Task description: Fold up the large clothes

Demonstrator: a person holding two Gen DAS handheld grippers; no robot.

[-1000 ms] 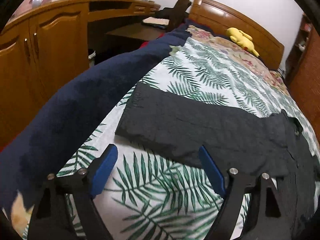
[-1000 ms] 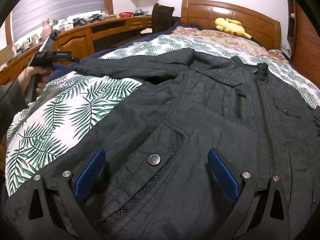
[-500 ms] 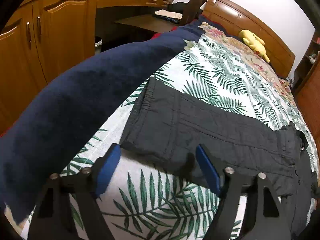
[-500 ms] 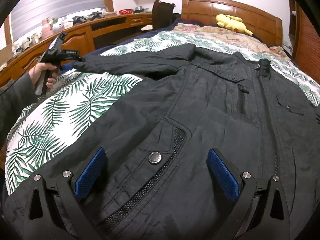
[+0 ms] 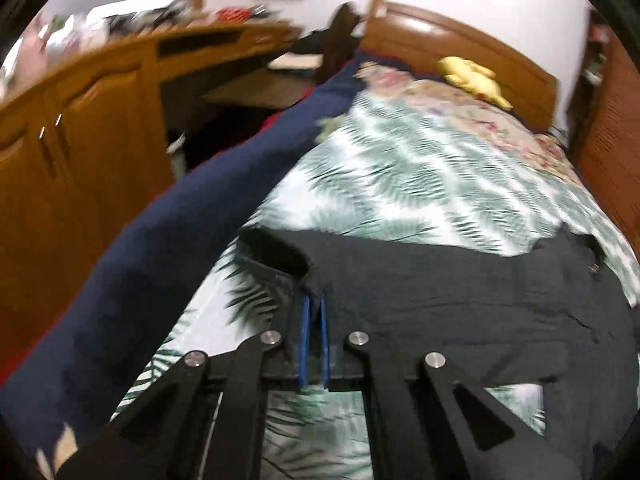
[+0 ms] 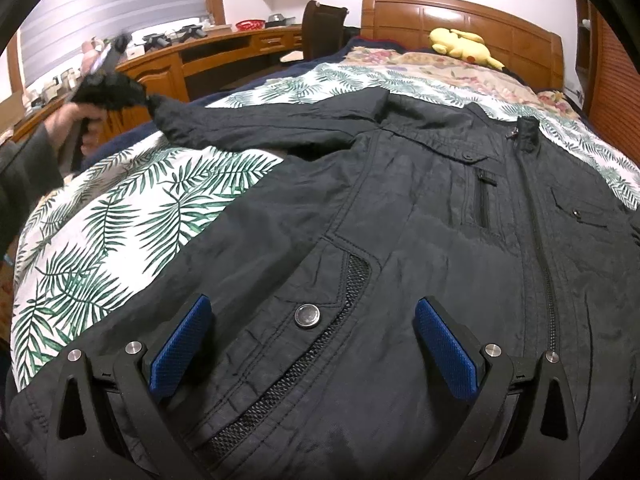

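Spread front-up on the bed's white bedspread printed with green palm leaves [image 6: 120, 232] lies a large black zip-front jacket of thin woven fabric [image 6: 420, 216], its collar toward the brown wooden headboard [image 6: 460, 12] and its hem nearest the right wrist camera. One long black sleeve [image 6: 260, 128] stretches out sideways from the shoulder toward the bed's edge. At its far end the cuff [image 5: 276, 256] is raised off the bedspread, pinched by the left tool [image 5: 315, 308]: the two blue pads stand pressed together with a fold of cuff fabric between them. From the right wrist view this tool [image 6: 108, 88] appears blurred, gripped by a person's hand [image 6: 76, 120] in a grey sleeve, with the sleeve end bunched at its tip.

The right tool [image 6: 312, 344] hovers low over the jacket's lower front, its blue ribbed pads standing wide apart on either side of a round metal snap button [image 6: 307, 315] and a strip of black mesh trim [image 6: 320, 344]; neither pad grips the cloth.

A dark navy blanket [image 5: 160, 248] runs along the bed's side, beside wooden cabinets [image 5: 72, 152]. A yellow plush toy [image 6: 464, 46] rests against the headboard on a floral pillow cover [image 6: 432, 68].
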